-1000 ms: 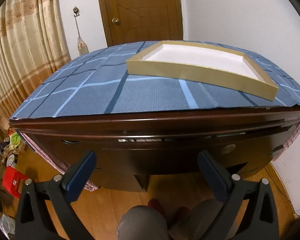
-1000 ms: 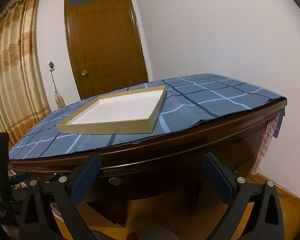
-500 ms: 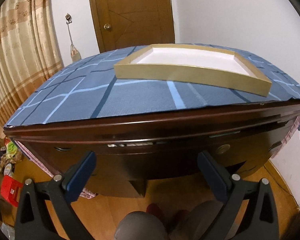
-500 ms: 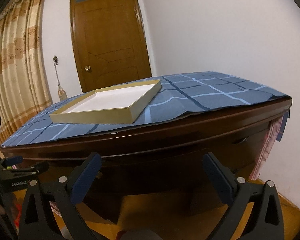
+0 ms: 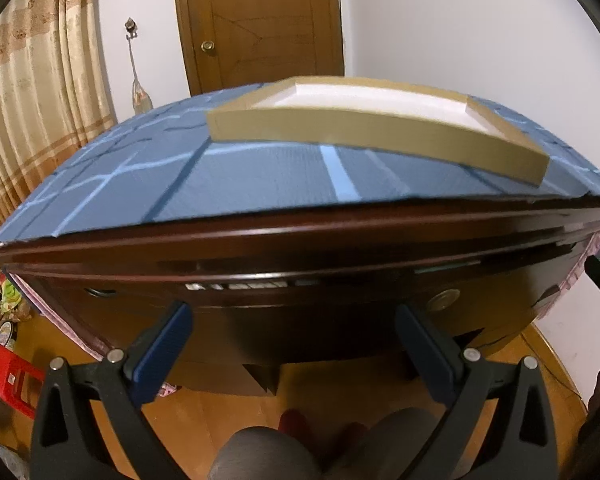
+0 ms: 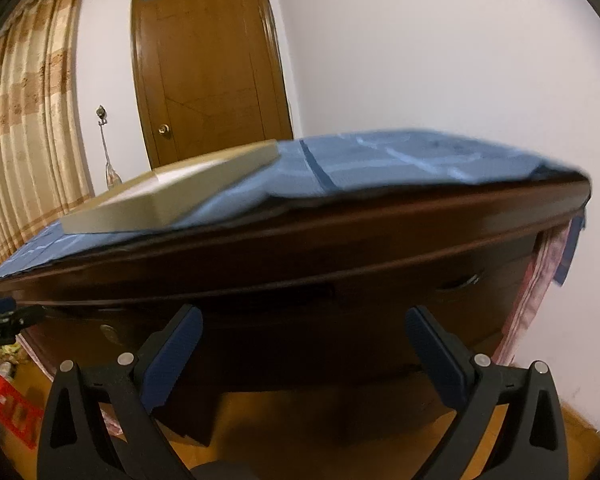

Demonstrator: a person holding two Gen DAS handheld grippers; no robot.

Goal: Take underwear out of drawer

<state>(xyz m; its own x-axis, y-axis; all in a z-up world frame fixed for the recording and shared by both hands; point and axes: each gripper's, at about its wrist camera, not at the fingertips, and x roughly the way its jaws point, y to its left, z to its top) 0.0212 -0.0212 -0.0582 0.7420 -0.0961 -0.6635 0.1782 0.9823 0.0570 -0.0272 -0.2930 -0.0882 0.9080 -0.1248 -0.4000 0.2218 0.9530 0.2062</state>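
Underwear: we cannot see it; only a pale, striped sliver shows in the crack above the drawer front.
Drawer (image 5: 300, 312): we find it in the dark wooden dresser, just under the top edge, barely ajar, with a round pull (image 5: 443, 301) to its right.
Left gripper (image 5: 292, 344): we hold it low in front of the drawer, jaws spread wide and gripping nothing, blue pads (image 5: 162, 352) short of the wood.
Right gripper (image 6: 302, 350): we hold it before the dresser's right part, jaws also wide apart and empty, clear of the front.
Surface (image 5: 260, 172): the dresser top, above the drawer, carries a blue checked cloth.
Tray (image 5: 380, 132): a shallow tan box with a white inside lies on the cloth, above and behind the drawer.
Door (image 6: 208, 64): brown, shut, behind the dresser.
Curtain (image 5: 32, 120): beige, left of the dresser.
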